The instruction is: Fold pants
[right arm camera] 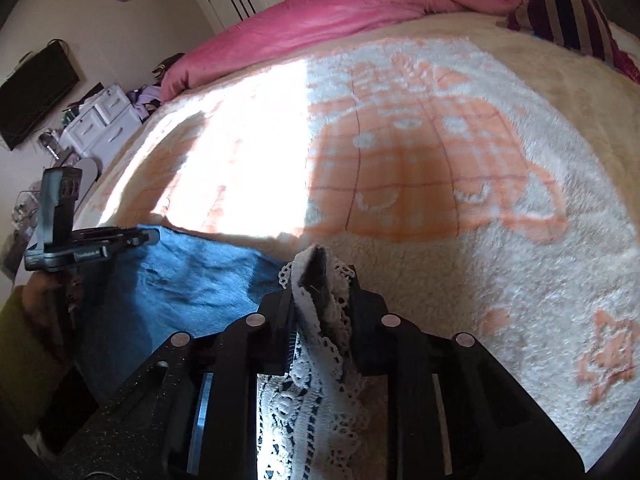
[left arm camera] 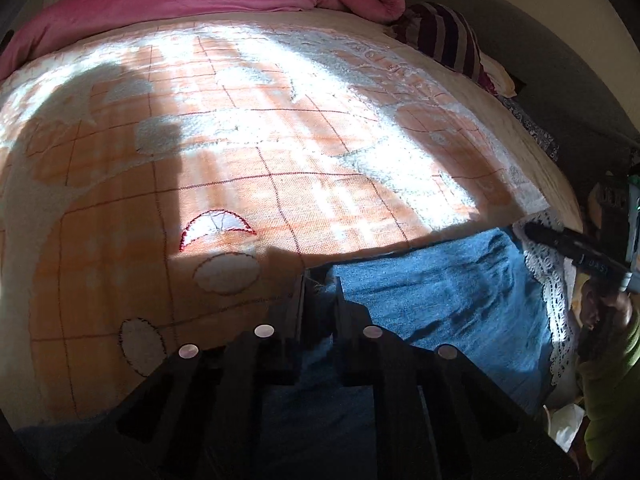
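Grasp step | left hand-held gripper (left arm camera: 320, 292) clamps blue pants (left arm camera: 440, 300); right hand-held gripper (right arm camera: 320, 276) clamps lace hem (right arm camera: 316, 344) | next: lift together toward twelve o'clock across bed (right arm camera: 520, 280)

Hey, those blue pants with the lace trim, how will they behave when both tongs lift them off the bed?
The blue pants are probably floppy: they lie wrinkled on the blanket, so the stretch between the left tongs and right tongs should sag. The lace trim bunches in the right tongs, so it looks delicate and may snag.
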Action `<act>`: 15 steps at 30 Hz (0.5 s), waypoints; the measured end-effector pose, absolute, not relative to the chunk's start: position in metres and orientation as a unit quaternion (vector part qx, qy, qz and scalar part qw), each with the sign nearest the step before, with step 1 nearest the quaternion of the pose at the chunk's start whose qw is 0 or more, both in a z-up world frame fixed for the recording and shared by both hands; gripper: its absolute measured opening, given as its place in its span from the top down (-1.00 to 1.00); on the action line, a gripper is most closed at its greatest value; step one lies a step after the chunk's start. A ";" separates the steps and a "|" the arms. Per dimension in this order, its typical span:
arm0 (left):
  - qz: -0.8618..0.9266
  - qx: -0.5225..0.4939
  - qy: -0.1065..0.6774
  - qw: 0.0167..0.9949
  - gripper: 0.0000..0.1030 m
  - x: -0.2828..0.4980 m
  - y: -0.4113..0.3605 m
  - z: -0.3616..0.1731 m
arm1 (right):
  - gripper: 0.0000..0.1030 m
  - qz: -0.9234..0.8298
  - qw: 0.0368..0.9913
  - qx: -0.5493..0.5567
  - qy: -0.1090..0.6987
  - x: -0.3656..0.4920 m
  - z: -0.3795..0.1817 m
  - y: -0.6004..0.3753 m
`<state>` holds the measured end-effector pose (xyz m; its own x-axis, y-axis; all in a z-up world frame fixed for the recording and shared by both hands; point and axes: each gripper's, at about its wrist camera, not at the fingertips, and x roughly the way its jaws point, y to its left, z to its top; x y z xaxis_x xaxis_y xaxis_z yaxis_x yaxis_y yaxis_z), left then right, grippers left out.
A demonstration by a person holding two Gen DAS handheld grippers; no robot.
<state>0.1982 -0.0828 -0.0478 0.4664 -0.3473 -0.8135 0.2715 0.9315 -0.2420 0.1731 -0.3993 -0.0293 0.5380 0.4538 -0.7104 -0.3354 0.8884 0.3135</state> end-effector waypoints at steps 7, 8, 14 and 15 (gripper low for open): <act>-0.154 -0.010 0.444 0.883 0.88 0.205 -0.080 -0.020 | 0.72 0.198 0.890 0.004 0.411 0.191 -0.007 -0.389; -0.150 -0.011 0.448 0.881 0.88 0.209 -0.078 -0.024 | 0.72 0.194 0.888 -0.010 0.418 0.196 -0.010 -0.386; -0.136 -0.010 0.471 0.871 0.87 0.217 -0.079 -0.053 | 0.67 0.172 0.869 -0.052 0.461 0.211 -0.045 -0.378; -0.134 -0.007 0.469 0.873 0.82 0.216 -0.080 -0.053 | 0.60 0.167 0.871 -0.053 0.459 0.211 -0.047 -0.379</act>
